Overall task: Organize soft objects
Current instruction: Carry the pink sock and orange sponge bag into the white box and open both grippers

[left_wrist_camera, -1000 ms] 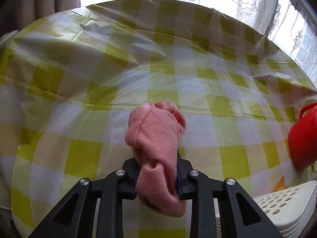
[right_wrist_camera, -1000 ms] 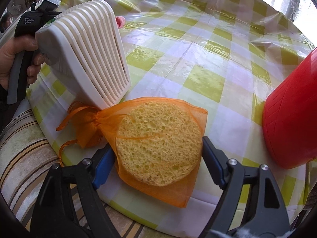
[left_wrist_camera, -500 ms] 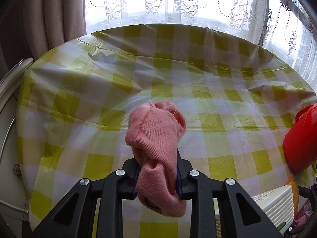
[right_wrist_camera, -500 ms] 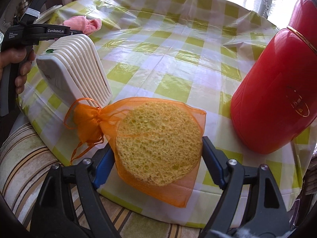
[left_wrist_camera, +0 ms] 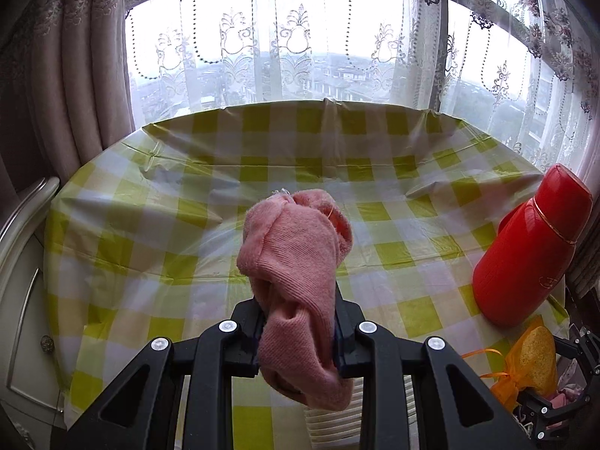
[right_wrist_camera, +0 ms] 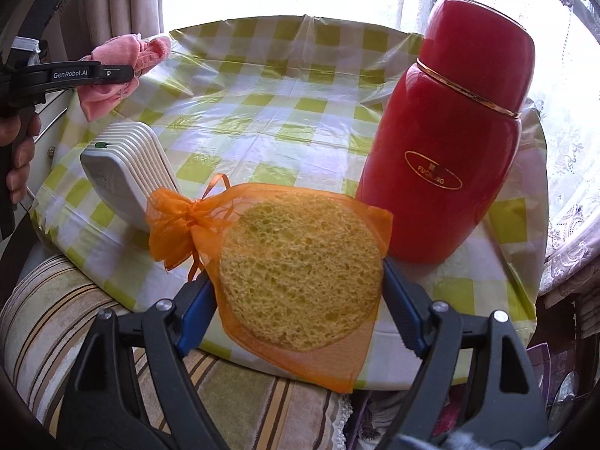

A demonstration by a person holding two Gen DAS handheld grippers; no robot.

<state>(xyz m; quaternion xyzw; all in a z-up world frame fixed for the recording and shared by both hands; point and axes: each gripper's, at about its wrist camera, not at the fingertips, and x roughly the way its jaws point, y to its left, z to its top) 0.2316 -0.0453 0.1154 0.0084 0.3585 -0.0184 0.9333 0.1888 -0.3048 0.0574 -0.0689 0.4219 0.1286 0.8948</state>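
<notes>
A pink sock (left_wrist_camera: 296,285) hangs bunched in my left gripper (left_wrist_camera: 298,326), which is shut on it above the checked table; the same pink sock (right_wrist_camera: 123,67) shows at upper left in the right wrist view, held by the left gripper (right_wrist_camera: 127,73). A round yellow sponge in an orange mesh bag (right_wrist_camera: 300,273) sits between the blue pads of my right gripper (right_wrist_camera: 300,292), which is shut on it above the table's near edge. The sponge in its bag (left_wrist_camera: 532,356) also appears at lower right in the left wrist view.
A tall red flask (right_wrist_camera: 450,127) stands on the table's right side, seen too as the flask (left_wrist_camera: 525,247). A white slatted basket (right_wrist_camera: 127,172) lies on its side near the front left. A yellow-and-white checked tablecloth (left_wrist_camera: 262,172) covers the table. A striped cushion (right_wrist_camera: 56,318) lies below. Curtains hang behind.
Both grippers have risen and drawn back from the table with their loads still held. More of the table, the window and the whole red flask have come into view.
</notes>
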